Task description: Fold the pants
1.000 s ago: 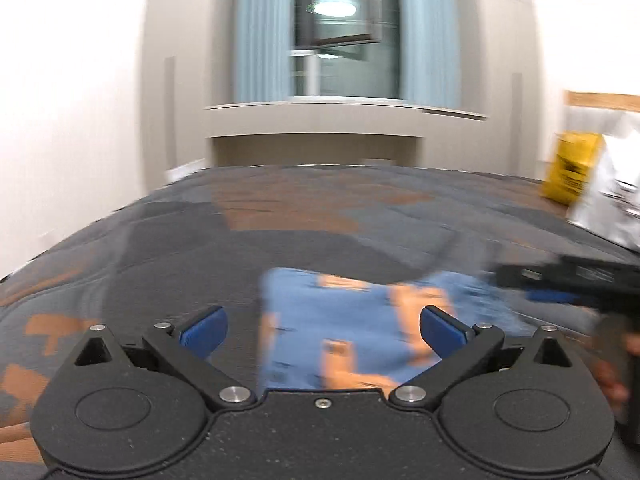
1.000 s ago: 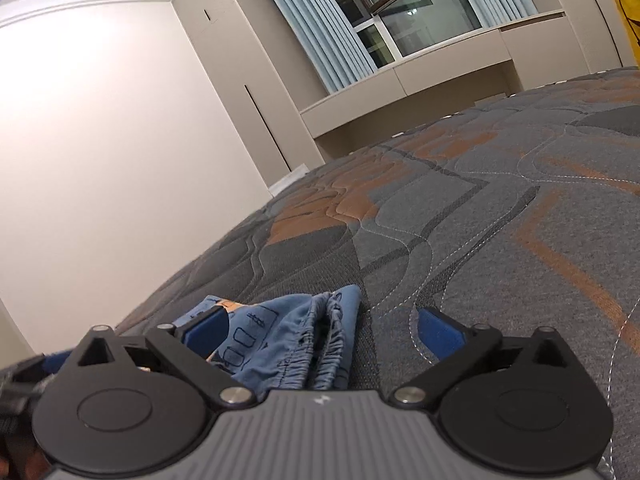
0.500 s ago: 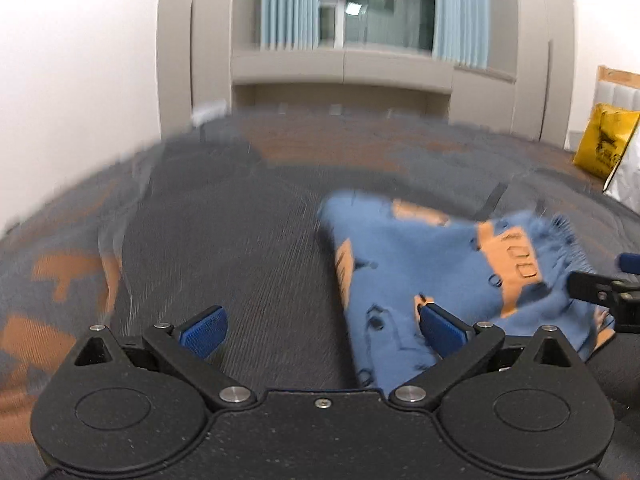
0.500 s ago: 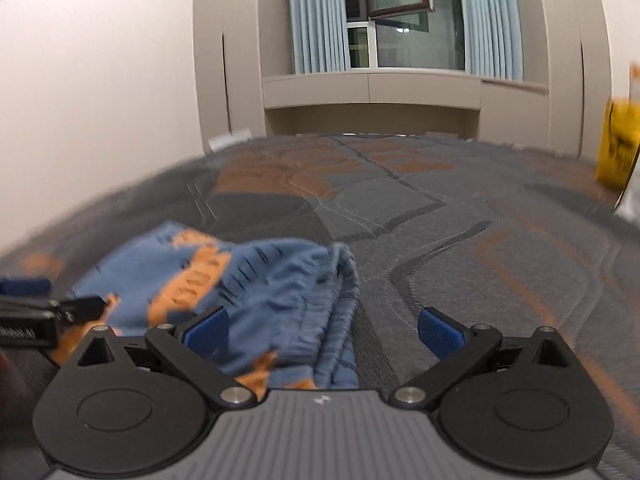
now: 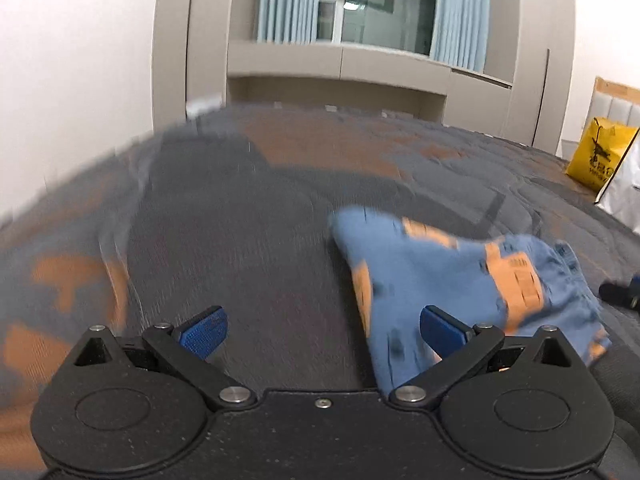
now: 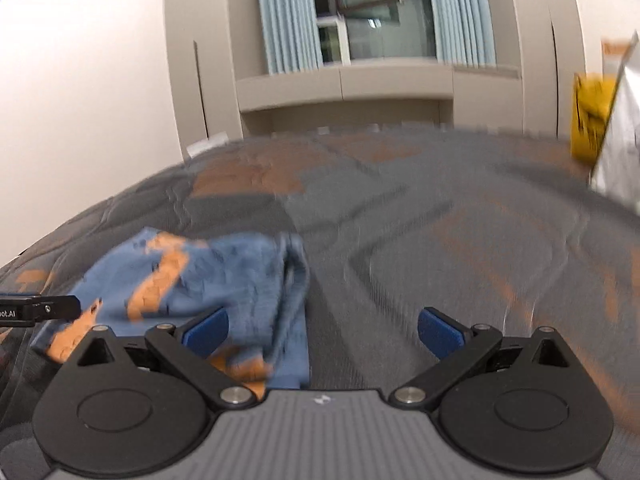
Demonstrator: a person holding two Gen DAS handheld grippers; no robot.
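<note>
Nearest, you are holding the left claw [image 5: 322,330] and right claw [image 6: 323,330] both spread apart, gripping nothing. Between them, the pants [image 5: 440,276] are lying bunched on the bed [image 5: 240,240]; consider pinching the waistband corners evenly. Farthest, a yellow bag [image 5: 598,156] is standing.

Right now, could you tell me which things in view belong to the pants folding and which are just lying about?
For the job:
- blue and orange pants, bunched on the bedspread
- left tongs, open
- right tongs, open

Just lying about:
- yellow bag
- curtains
</note>
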